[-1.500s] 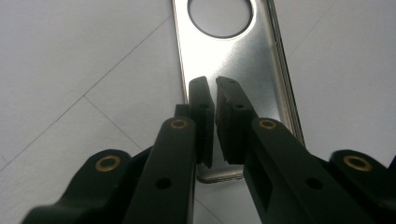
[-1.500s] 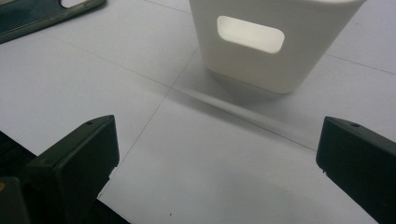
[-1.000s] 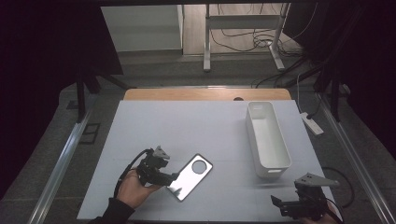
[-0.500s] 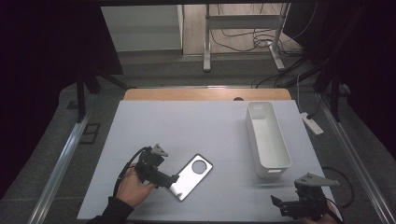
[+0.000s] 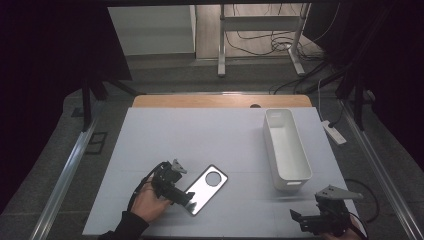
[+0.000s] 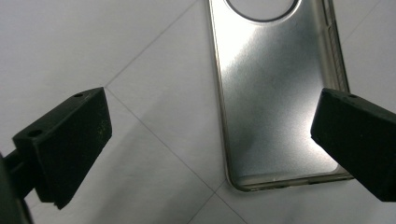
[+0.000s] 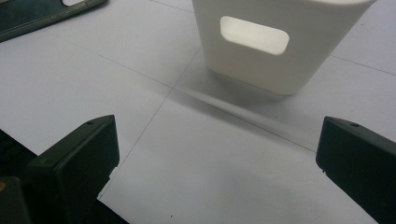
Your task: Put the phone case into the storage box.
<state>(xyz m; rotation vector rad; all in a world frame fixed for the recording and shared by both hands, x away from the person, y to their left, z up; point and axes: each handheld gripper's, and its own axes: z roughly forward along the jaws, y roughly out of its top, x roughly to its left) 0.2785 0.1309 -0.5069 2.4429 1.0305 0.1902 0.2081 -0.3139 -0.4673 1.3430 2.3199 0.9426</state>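
Note:
A silvery phone case with a round camera hole lies flat on the white table, left of centre near the front. My left gripper sits at the case's near end, held by a hand. In the left gripper view its jaws have just been opening and now stand wide. The case lies on the table below the gap, nearer the right jaw, and neither pad presses on it. My right gripper rests open at the front right corner, its jaws facing the white bin's end wall.
A long white bin stands on the right side of the table, its handle cutout facing the front. A wooden strip borders the table's far edge. A white power strip lies on the floor to the right. Metal rails flank the table.
The left gripper's jaws have spread wider around the case's near end, and the case stays flat on the table. The right gripper has not moved.

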